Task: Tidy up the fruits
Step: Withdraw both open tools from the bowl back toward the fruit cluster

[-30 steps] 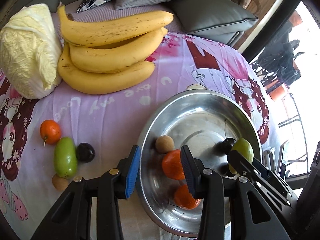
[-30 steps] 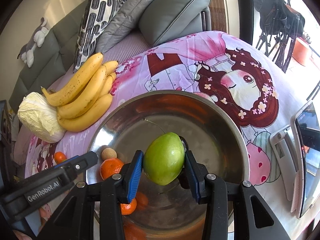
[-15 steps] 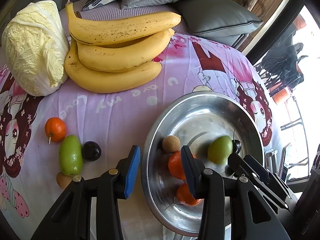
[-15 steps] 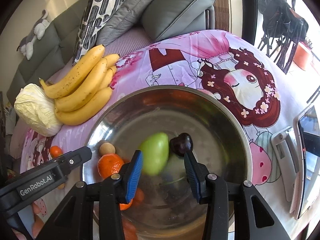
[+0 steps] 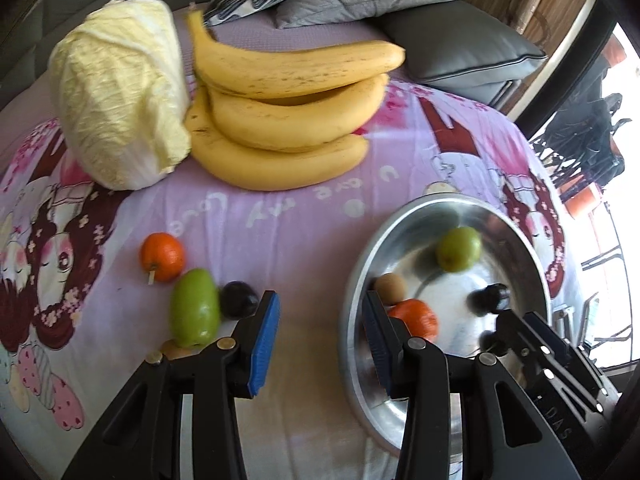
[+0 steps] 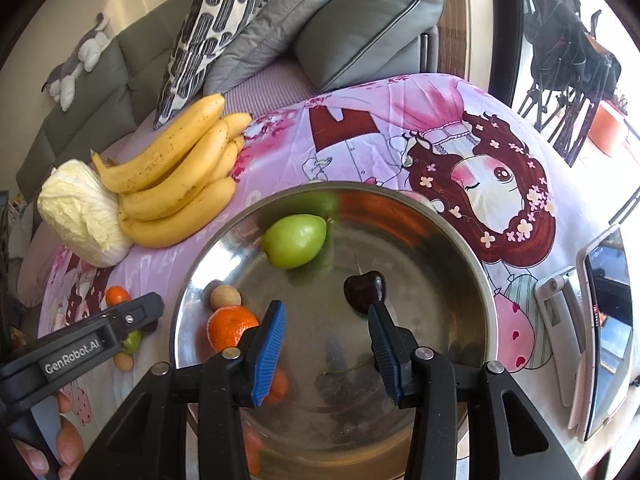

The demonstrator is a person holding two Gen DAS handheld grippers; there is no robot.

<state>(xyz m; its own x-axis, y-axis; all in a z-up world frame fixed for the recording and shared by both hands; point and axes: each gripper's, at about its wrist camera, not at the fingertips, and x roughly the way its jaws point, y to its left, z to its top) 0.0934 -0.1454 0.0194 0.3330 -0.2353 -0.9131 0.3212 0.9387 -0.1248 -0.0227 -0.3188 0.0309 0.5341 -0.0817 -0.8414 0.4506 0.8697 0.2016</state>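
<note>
A cartoon-print cloth covers the worktop [image 5: 304, 236] before a sofa. Both tools, left tool [image 5: 320, 338] and right tool [image 6: 327, 344], stand spread and empty; next, the left should probably pinch the loose plum [image 5: 239, 299] for the bowl [image 6: 476, 264].

Left tool [image 5: 318, 334]: pointing steeply downward, blue-padded jaws standing apart, gripping nothing. Its black body is showing at the left edge of the right wrist view, fingers [image 6: 60, 446] of the person's hand wrapping beneath it. Right tool [image 6: 328, 338]: tilting steeply down as well, jaws parted, nothing sitting between the pads.
</note>
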